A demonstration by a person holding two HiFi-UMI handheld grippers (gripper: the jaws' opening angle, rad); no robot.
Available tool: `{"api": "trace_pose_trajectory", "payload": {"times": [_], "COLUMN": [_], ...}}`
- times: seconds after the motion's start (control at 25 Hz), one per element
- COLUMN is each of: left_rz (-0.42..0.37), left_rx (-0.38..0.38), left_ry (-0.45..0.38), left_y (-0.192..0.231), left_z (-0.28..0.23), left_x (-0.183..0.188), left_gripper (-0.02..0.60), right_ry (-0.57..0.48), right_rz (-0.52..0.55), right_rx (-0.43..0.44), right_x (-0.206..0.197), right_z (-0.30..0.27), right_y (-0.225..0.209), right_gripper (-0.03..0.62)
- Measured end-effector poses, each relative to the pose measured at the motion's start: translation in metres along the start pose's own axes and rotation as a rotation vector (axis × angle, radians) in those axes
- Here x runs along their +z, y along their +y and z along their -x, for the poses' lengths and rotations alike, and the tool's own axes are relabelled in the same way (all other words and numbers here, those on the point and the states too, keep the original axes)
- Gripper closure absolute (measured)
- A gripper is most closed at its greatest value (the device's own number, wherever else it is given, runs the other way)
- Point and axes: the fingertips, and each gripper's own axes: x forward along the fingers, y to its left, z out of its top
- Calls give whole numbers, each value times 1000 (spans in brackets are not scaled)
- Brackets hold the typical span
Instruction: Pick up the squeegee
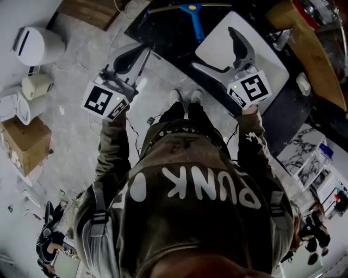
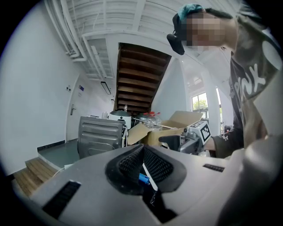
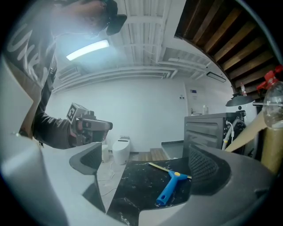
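At the left of the head view, the left gripper (image 1: 141, 54) has its jaws pressed together with nothing between them. At the right, the right gripper (image 1: 216, 48) gapes wide and holds nothing. The blue squeegee (image 1: 193, 16) lies untouched on the black slab (image 1: 163, 32) at top centre.

The person (image 1: 187, 157) is wearing a brownish-olive top (image 1: 217, 233) with big white PUNK lettering (image 1: 206, 187), dark trousers (image 1: 176, 115) and pale shoes (image 1: 175, 96).
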Motion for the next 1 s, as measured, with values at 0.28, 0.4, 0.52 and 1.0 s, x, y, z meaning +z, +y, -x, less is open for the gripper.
{"api": "trace_pose_trajectory", "payload": {"times": [0.28,0.4,0.52,1.0], "left_rz": [-12,-16,-9,2], "left_rx": [51,70,80,81], "left_ry": [16,27,38,51], "left_y": [4,6,6,7], "left_z": [-16,-22,-27,-39], "left_x": [1,1,-1,-7], "left_gripper": [578,578,578,578], "right_ry": [13,22,44,167], "right_rz": [-9,-23,-44,-103], "right_rx": [9,4,0,-40], "right_x": [-20,-32,-49,-121], "right_z": [-17,-29,-40,-91], "right_y": [-34,-51,-64,-94], "right_gripper": [0,0,0,0]}}
